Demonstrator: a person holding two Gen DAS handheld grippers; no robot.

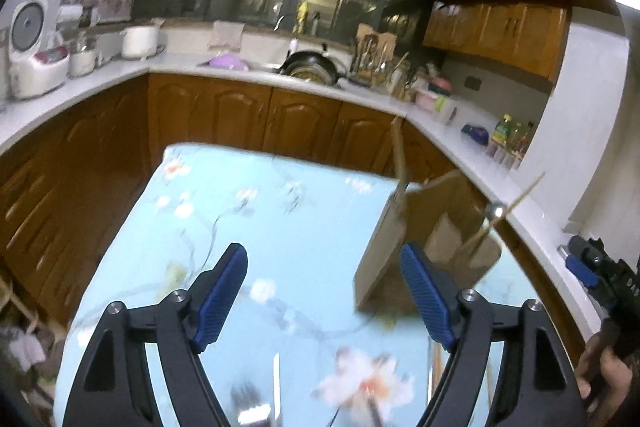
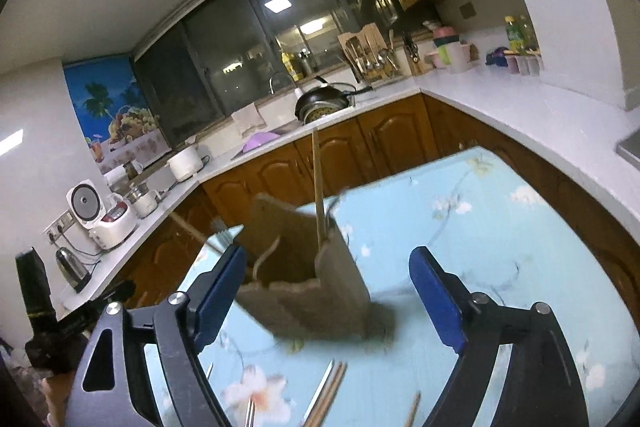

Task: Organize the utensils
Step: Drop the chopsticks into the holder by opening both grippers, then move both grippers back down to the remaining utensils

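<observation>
You have one cardboard box (image 2: 320,291), two sticks in it (image 2: 318,187), and one rice cooker (image 2: 108,215).

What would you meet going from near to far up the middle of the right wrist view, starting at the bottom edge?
Loose chopsticks on the floral tablecloth → brown utensil box with an upright chopstick → wooden cabinets → black wok → dark window.

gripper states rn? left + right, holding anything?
Left gripper: open, holding nothing.
Right gripper: open, holding nothing; the brown holder stands on the table beyond its fingers.
</observation>
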